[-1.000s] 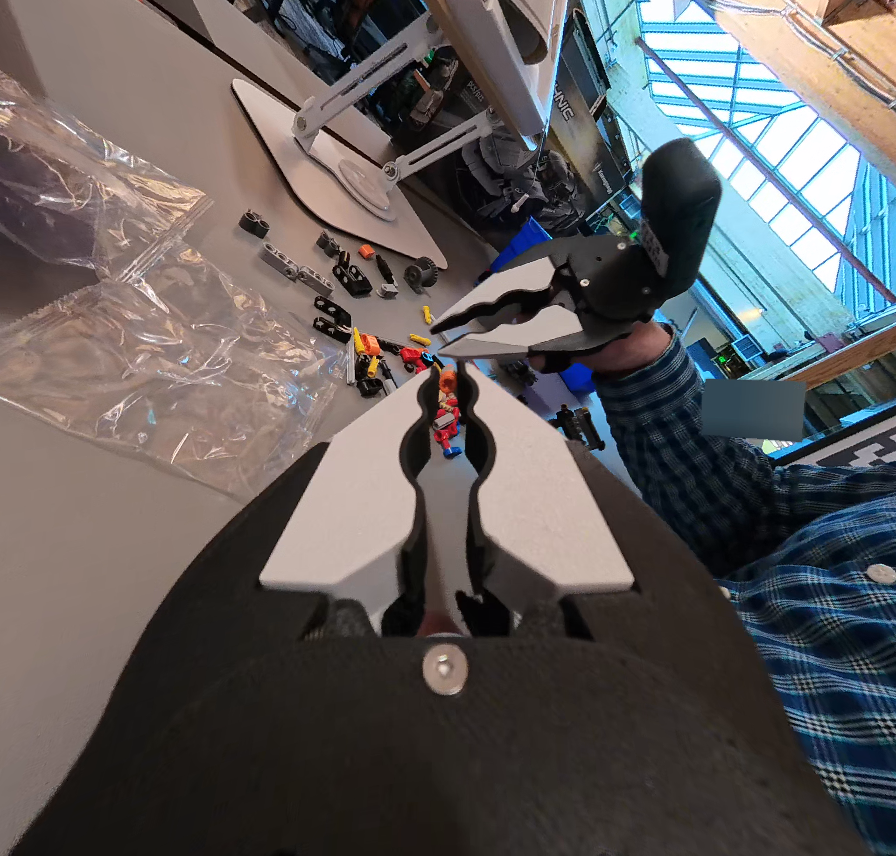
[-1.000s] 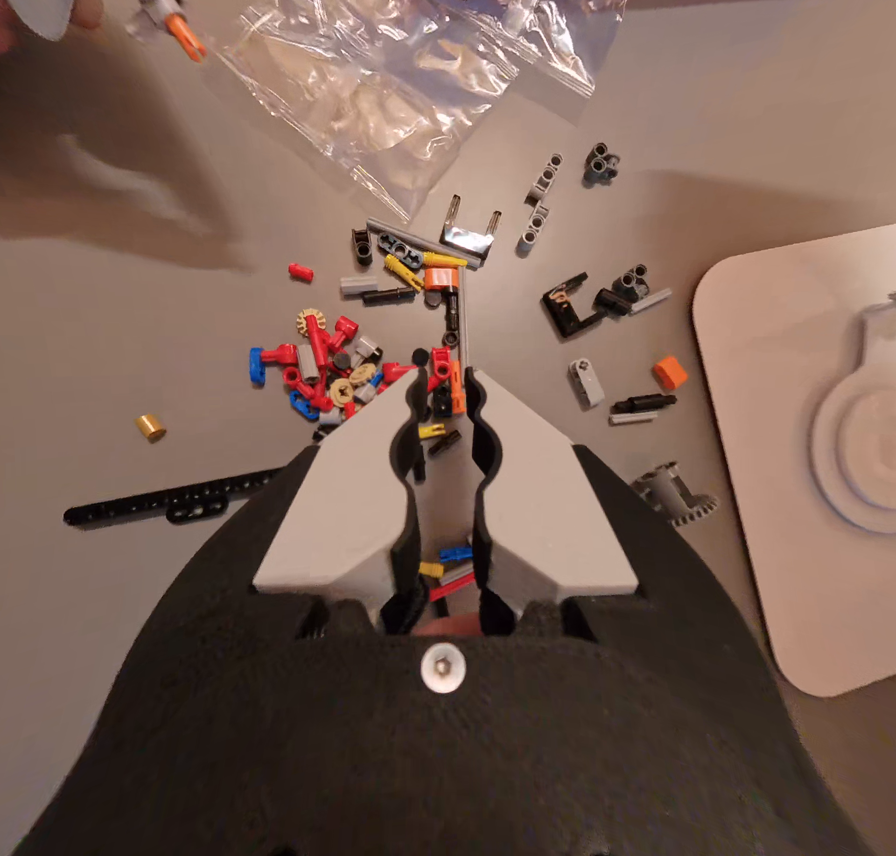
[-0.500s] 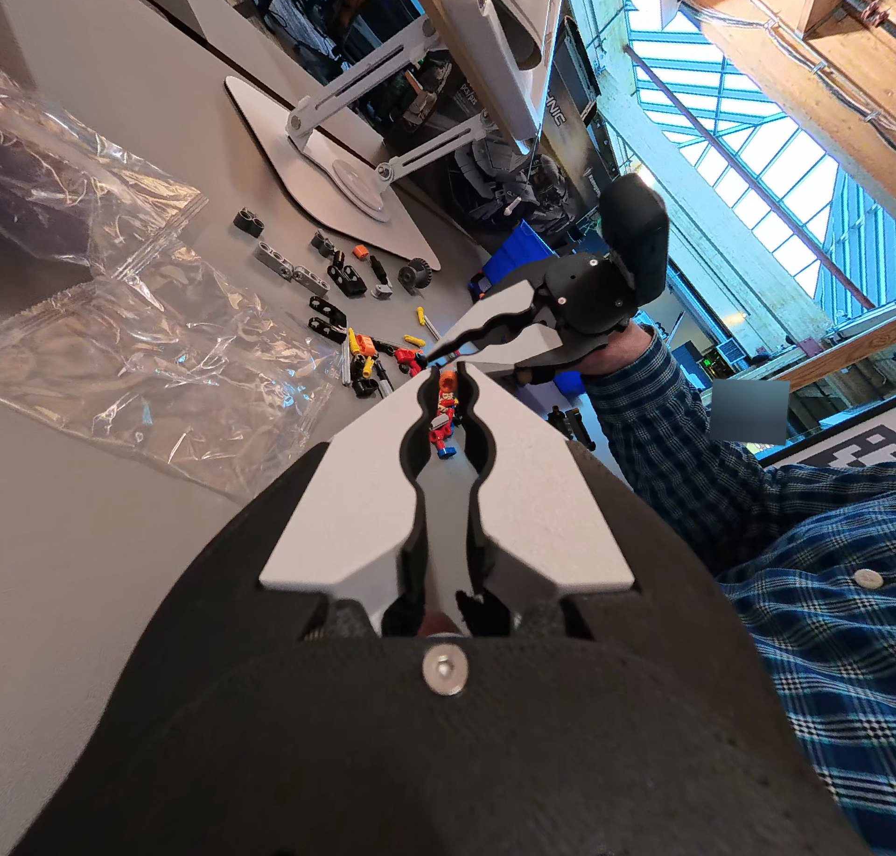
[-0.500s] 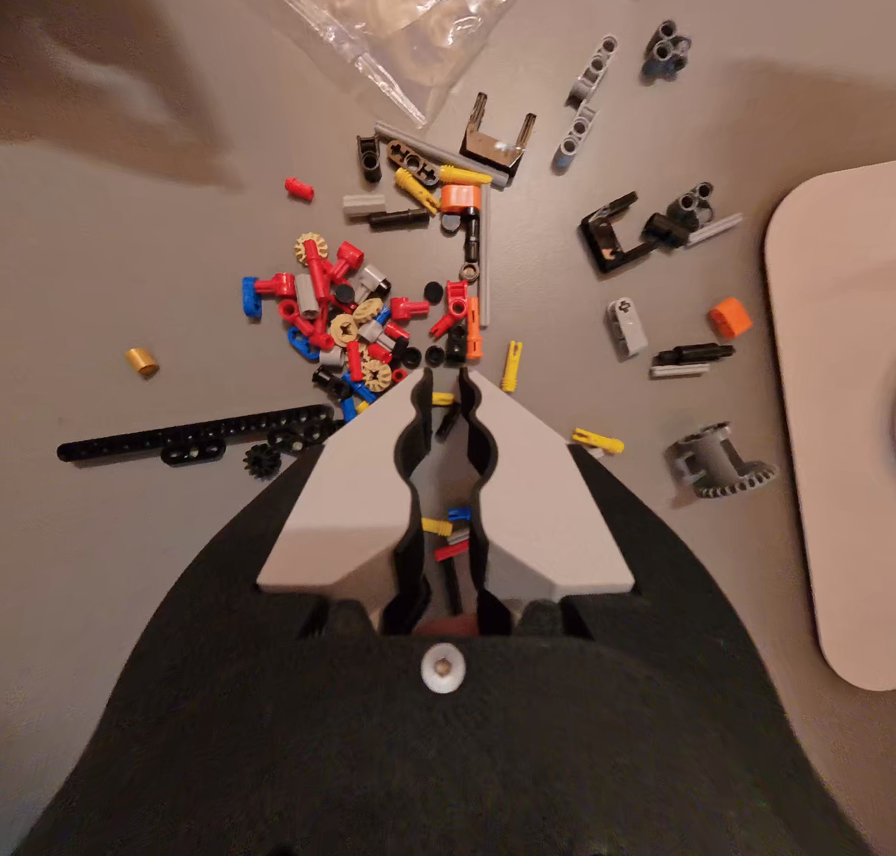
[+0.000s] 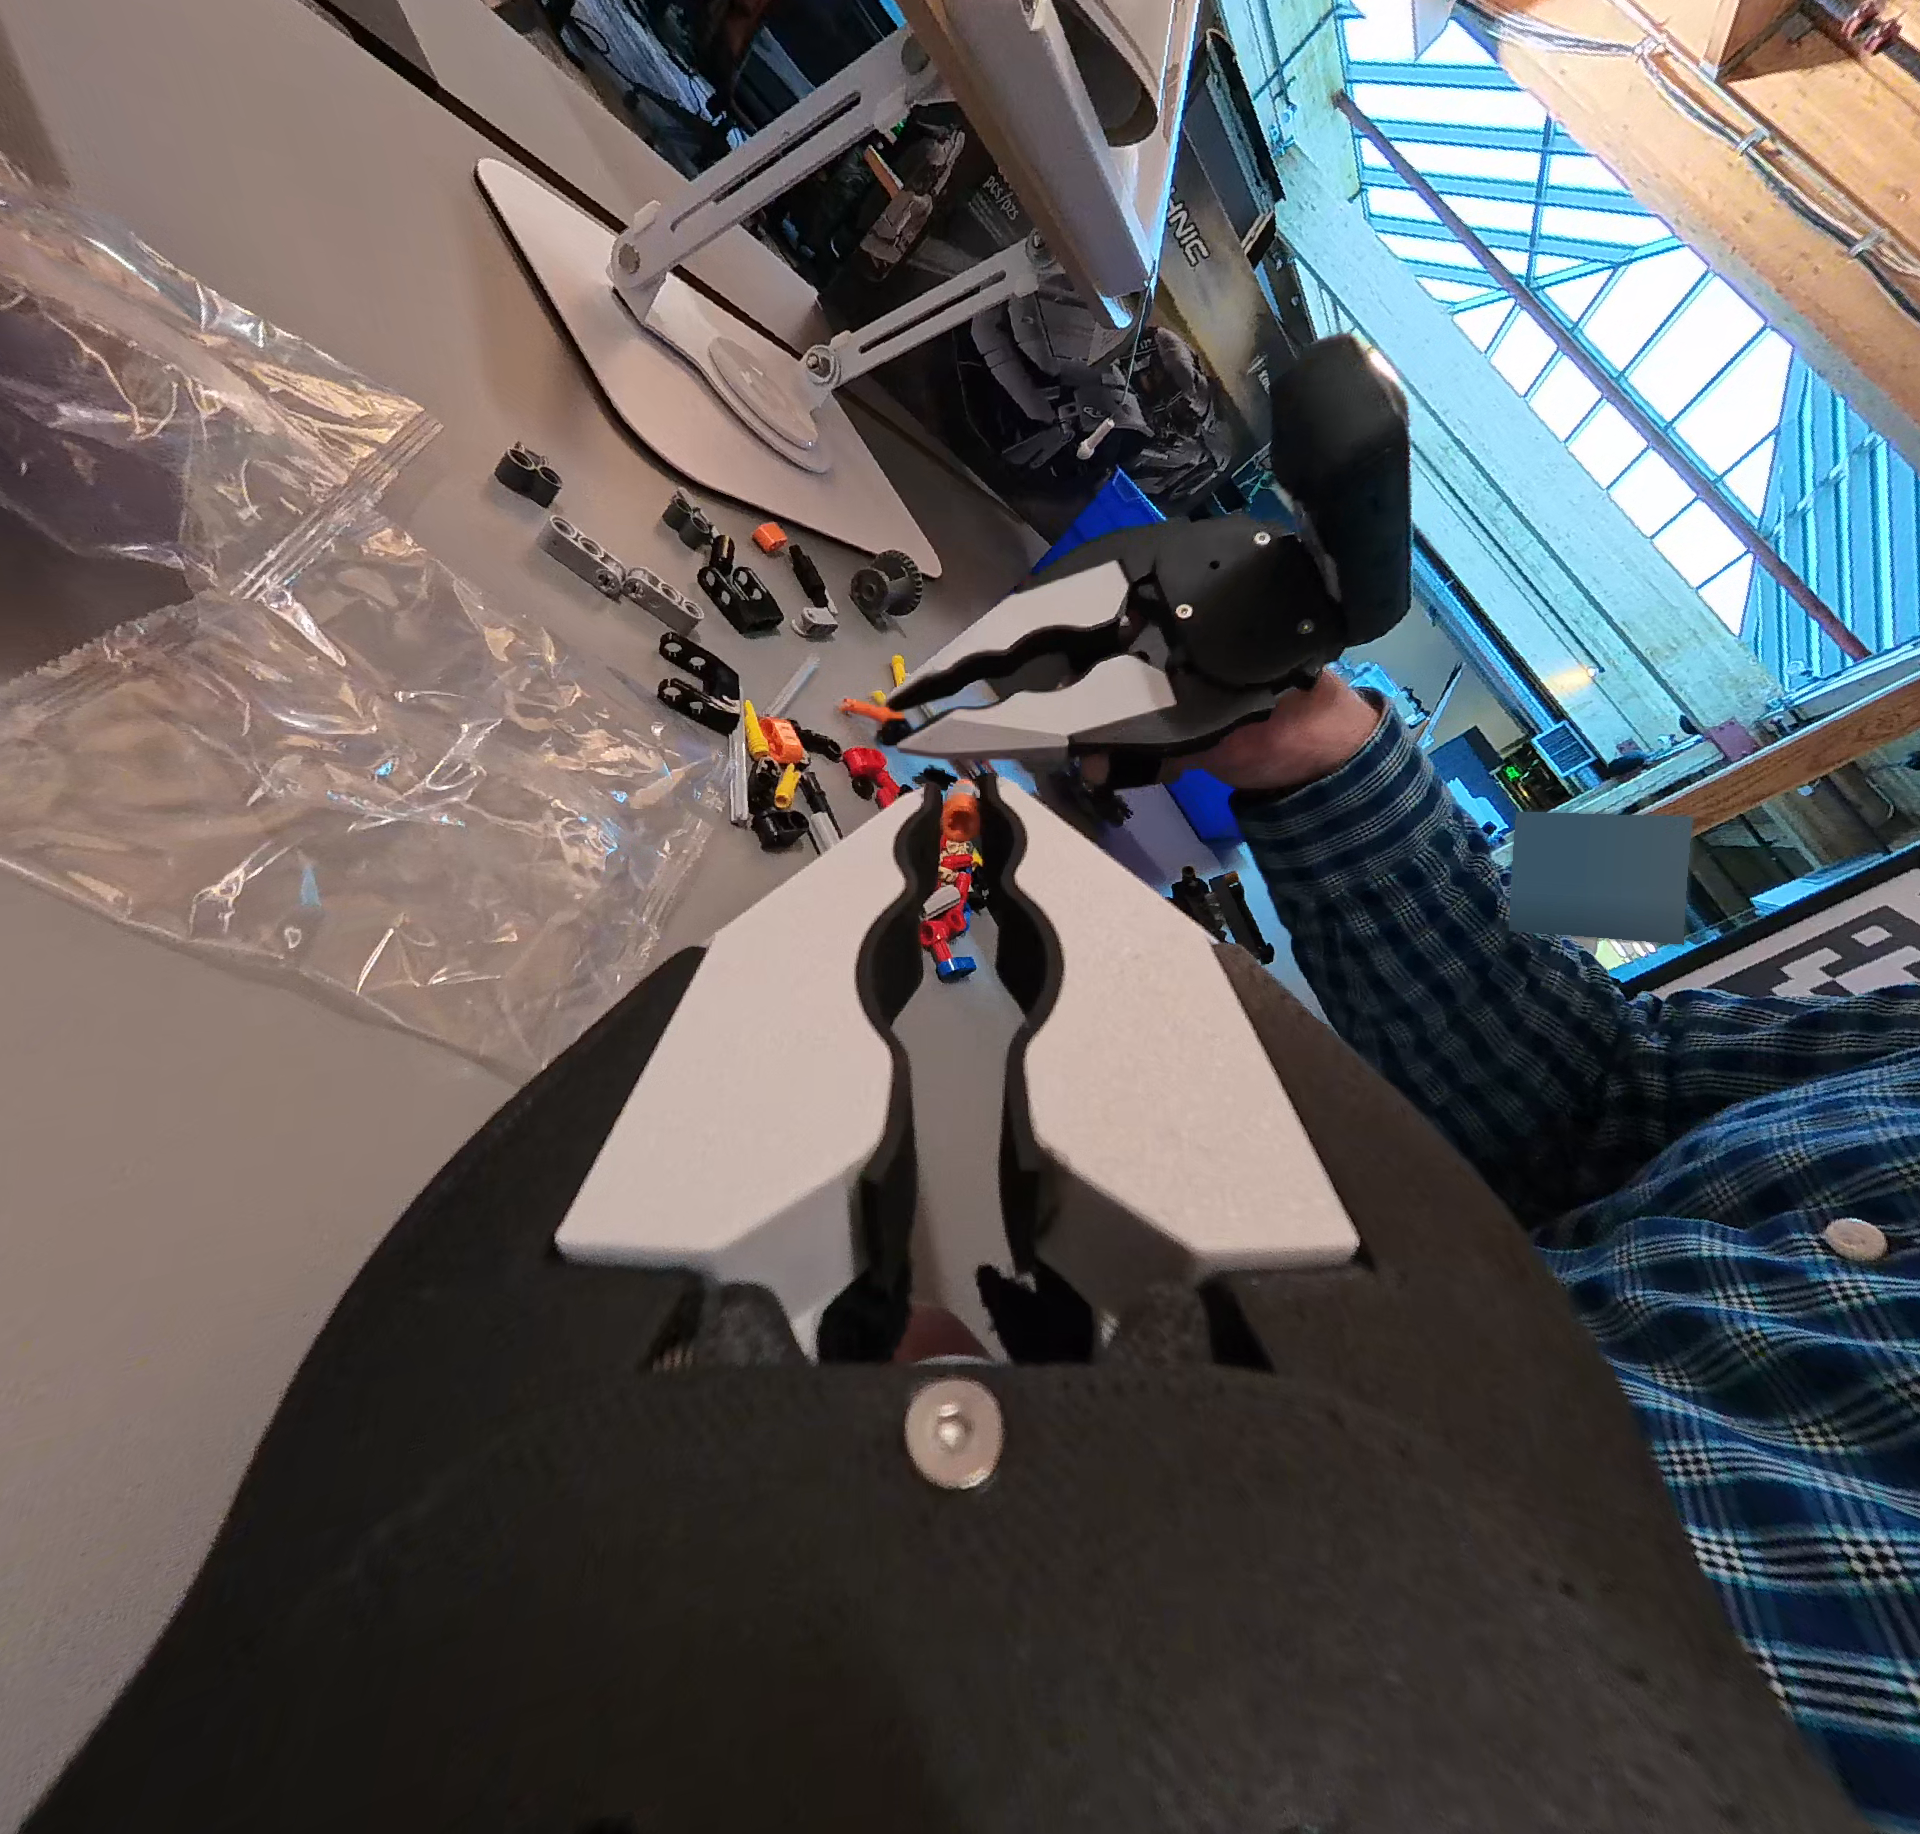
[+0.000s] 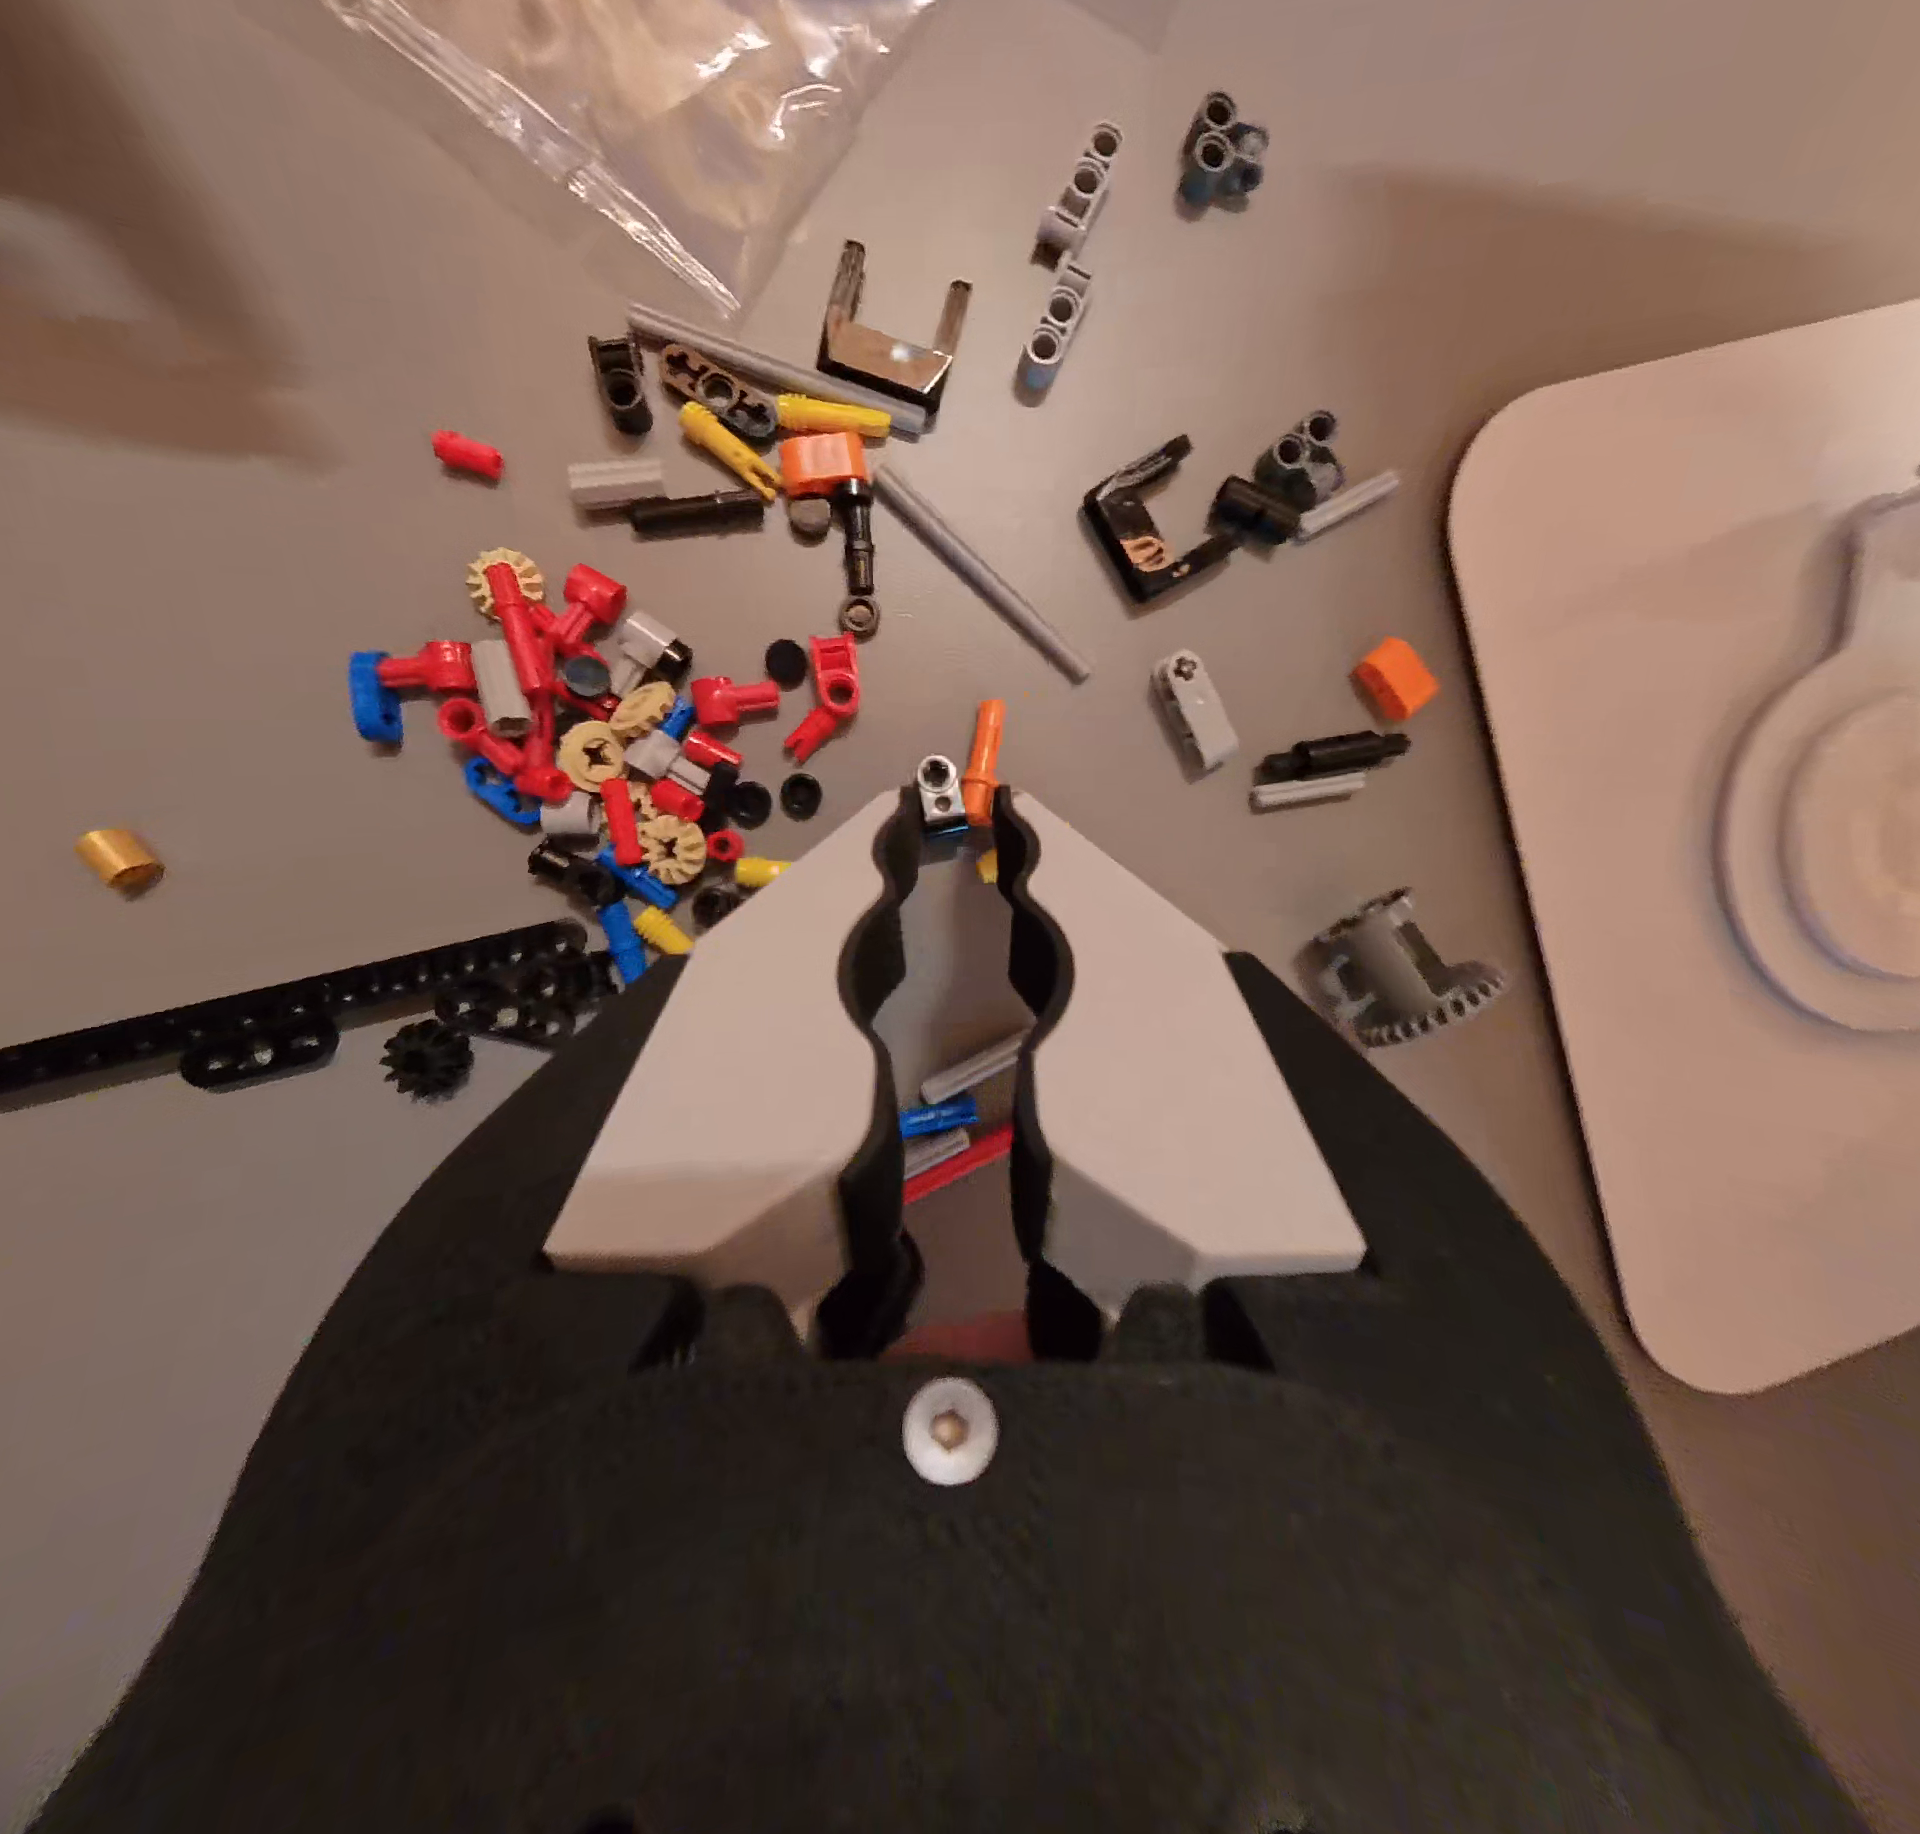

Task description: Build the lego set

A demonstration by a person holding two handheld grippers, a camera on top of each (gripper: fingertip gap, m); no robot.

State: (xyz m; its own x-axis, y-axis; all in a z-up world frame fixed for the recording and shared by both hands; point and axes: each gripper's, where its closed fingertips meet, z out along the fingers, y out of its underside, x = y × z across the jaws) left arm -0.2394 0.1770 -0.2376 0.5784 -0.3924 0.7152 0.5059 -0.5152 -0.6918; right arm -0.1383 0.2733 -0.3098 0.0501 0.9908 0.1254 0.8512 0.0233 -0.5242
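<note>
**A:** What's new at the right tongs [image 6: 951,810]?

**B:** Half a second ago their tips hung bare over the scatter. Now they're almost closed, nipping a small orange plastic pin [image 6: 982,745] and a little grey holed connector [image 6: 938,782]. I can't tell if those are off the table yet.

**A:** And the left tongs [image 5: 956,797]?

**B:** As before, they're narrowly parted and pinching a small orange-tipped piece [image 5: 958,816].

**A:** Meaning?

**B:** Each side has a part, so I'd judge joining comes next. The build has barely begun.

**A:** The surroundings?

**B:** It's a matt grey tabletop [image 6: 260,1265]. A loose pile of red, blue and tan plastic pieces [image 6: 582,735] lies left of the right tips, with a grey toothed gear [image 6: 1403,974] to their right. Clear plastic bags [image 6: 675,70] lie ahead and a white flat stand base [image 6: 1662,849] is far right. Beyond the left tongs are a glazed roof [image 5: 1610,278] and a blue checked sleeve [image 5: 1455,953].
</note>
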